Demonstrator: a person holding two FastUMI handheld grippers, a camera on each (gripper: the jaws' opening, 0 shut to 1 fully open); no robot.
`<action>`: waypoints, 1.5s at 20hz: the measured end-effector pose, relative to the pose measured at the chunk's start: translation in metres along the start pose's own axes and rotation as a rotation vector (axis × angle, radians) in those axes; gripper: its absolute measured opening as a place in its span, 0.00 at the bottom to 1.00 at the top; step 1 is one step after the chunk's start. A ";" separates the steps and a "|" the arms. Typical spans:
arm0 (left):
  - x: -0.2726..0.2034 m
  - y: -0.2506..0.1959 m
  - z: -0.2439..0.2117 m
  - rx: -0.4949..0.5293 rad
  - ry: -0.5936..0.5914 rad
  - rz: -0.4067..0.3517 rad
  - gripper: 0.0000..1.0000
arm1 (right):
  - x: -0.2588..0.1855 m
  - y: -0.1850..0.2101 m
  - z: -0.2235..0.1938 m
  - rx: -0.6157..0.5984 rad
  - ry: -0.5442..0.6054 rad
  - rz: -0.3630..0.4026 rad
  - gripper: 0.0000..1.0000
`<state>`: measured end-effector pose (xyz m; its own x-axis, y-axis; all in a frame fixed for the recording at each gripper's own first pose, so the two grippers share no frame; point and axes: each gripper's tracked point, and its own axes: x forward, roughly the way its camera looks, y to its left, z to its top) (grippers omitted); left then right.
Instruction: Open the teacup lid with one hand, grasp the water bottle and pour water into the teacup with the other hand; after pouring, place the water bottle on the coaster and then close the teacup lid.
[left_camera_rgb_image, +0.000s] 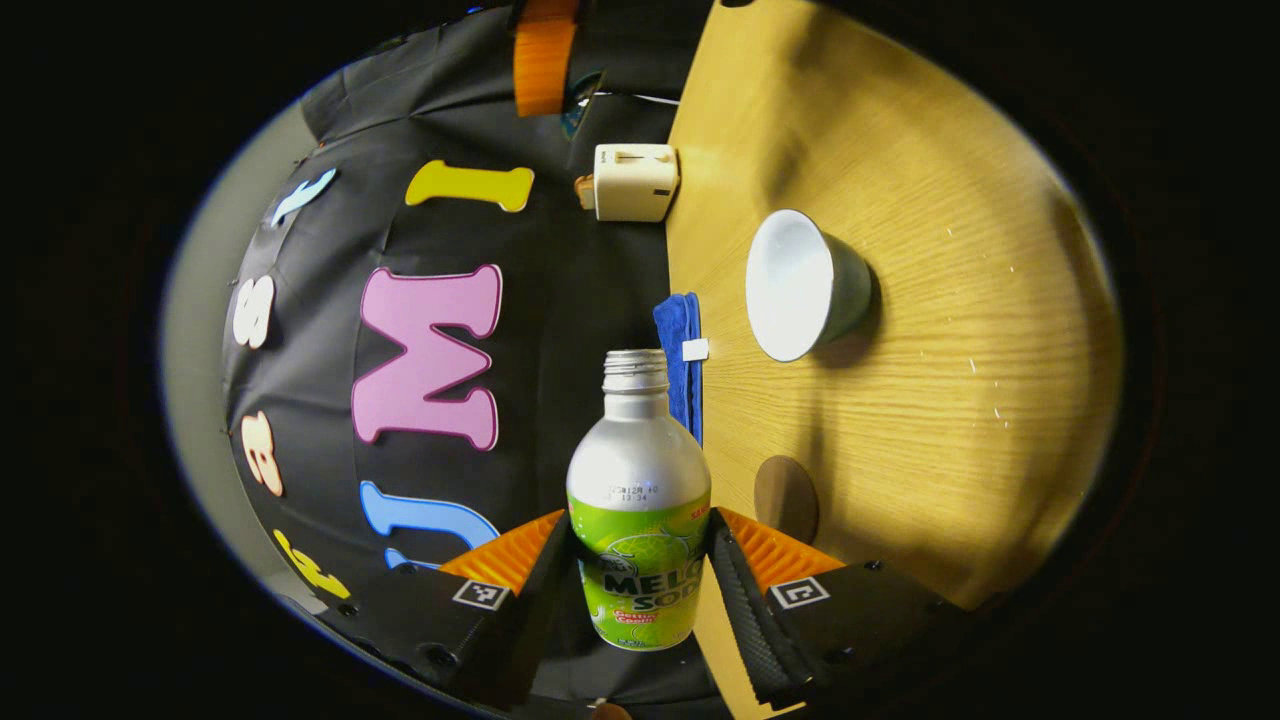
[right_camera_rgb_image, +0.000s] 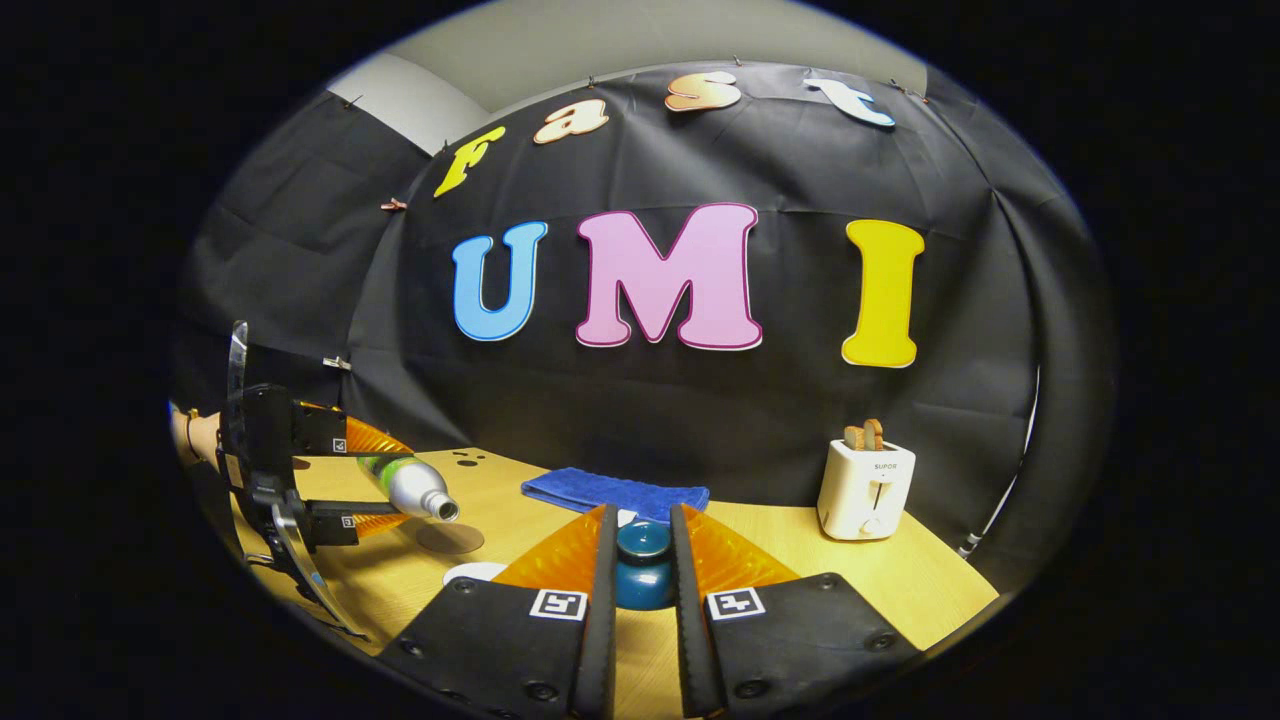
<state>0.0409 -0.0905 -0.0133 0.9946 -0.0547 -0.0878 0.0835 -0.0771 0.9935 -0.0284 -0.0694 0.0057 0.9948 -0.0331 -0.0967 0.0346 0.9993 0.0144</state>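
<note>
The left gripper (left_camera_rgb_image: 640, 560) pinched the uncapped melon soda bottle (left_camera_rgb_image: 638, 500) by its green label, long axis tipped level, mouth pointing past the open teacup (left_camera_rgb_image: 800, 285) on the table (left_camera_rgb_image: 930, 400). The right gripper (right_camera_rgb_image: 643, 570) clamped the teacup lid (right_camera_rgb_image: 643, 575) by its knob, near a SUPOR toaster (right_camera_rgb_image: 865, 488).

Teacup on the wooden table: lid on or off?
Off: the white-lined teacup gapes open; the right gripper holds its dark blue lid.
</note>
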 end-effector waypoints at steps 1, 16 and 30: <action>-0.001 -0.001 -0.001 0.031 -0.005 0.000 0.79 | 0.000 0.000 0.000 0.002 -0.001 0.001 0.29; 0.003 -0.003 0.000 0.275 -0.024 0.003 0.80 | -0.006 0.001 0.011 -0.003 -0.027 0.005 0.29; 0.010 0.003 -0.012 0.444 -0.023 -0.017 0.80 | -0.010 -0.003 0.018 0.007 -0.041 0.001 0.34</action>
<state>0.0515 -0.0798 -0.0101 0.9912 -0.0717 -0.1109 0.0607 -0.4981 0.8650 -0.0364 -0.0722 0.0242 0.9979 -0.0328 -0.0562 0.0340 0.9992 0.0211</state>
